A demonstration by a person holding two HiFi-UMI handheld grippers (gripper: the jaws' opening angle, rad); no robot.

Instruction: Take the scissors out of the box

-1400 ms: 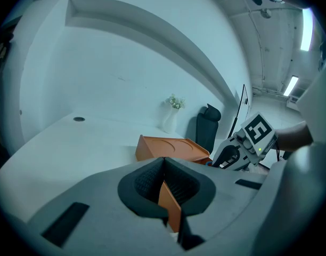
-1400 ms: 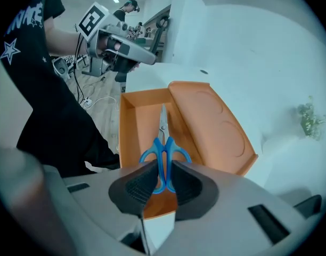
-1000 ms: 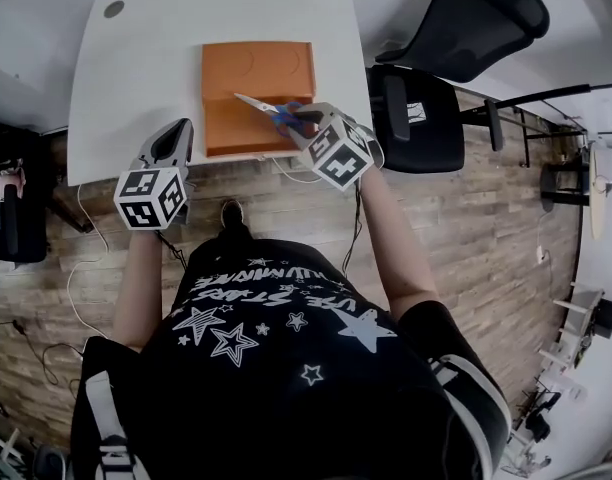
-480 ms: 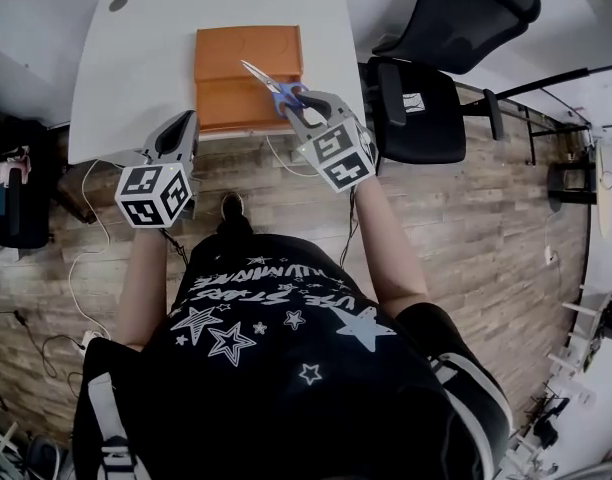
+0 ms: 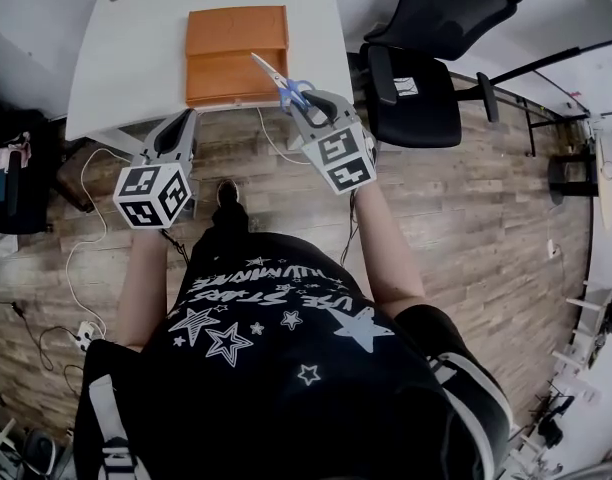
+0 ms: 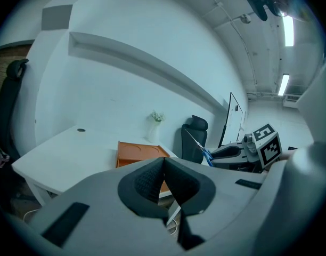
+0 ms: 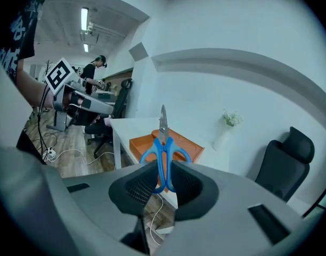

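Right hand-held gripper: jaws shut on the blue handles of the scissors, blades together, tip pointing up; its own view shows the grip plainly. In the head view the scissors stick out of the right hand-held gripper, tip overlapping the orange box, lid laid back; height not readable there. The right gripper view settles it: the box sits on the white desk, behind and below the scissors. Left hand-held gripper: jaws pressed together, nothing between. The head view shows only its outside, off the desk's near edge. Both gripper views catch a vase beyond the box.
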